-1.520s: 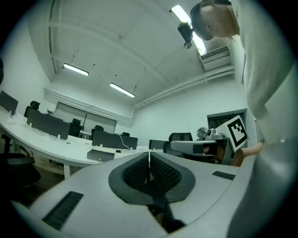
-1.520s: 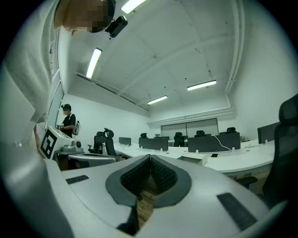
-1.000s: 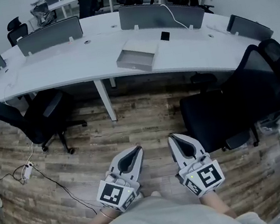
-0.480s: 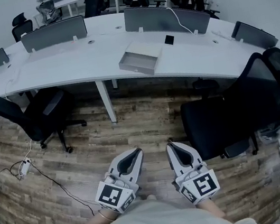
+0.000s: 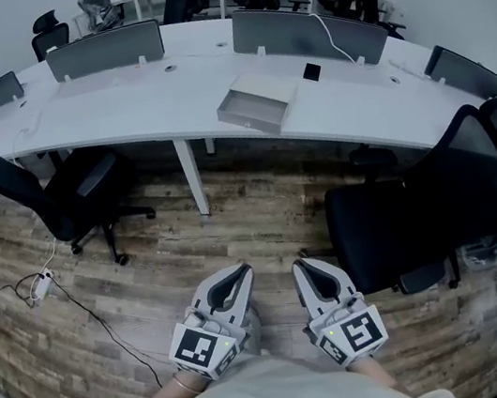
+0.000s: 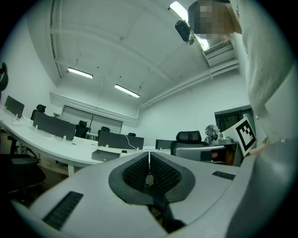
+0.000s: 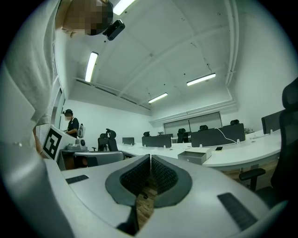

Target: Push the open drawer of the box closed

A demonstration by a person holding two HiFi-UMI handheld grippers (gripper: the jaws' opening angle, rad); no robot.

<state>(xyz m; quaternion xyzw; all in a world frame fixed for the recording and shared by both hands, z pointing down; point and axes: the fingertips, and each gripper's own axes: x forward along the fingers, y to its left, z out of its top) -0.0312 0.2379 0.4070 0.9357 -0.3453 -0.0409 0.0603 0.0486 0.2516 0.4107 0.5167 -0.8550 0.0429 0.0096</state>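
A flat white box (image 5: pixel 269 88) lies on the long curved white desk (image 5: pixel 119 111), with its grey drawer (image 5: pixel 251 113) pulled out toward the desk's near edge. The box also shows small in the left gripper view (image 6: pixel 108 155) and in the right gripper view (image 7: pixel 198 155). Both grippers are held low near my body, far from the desk, over the wooden floor. My left gripper (image 5: pixel 243 267) has its jaws together and holds nothing. My right gripper (image 5: pixel 299 262) is likewise shut and empty.
A black phone (image 5: pixel 311 72) lies beside the box. Grey divider screens (image 5: pixel 99 50) stand along the desk. Black office chairs stand at the left (image 5: pixel 57 194) and right (image 5: pixel 410 198) between me and the desk. A cable and power strip (image 5: pixel 40 287) lie on the floor at left.
The view has shifted slightly, so the desk and box sit a little lower and to the right. Both grippers stay shut; the right one has drifted a bit left.
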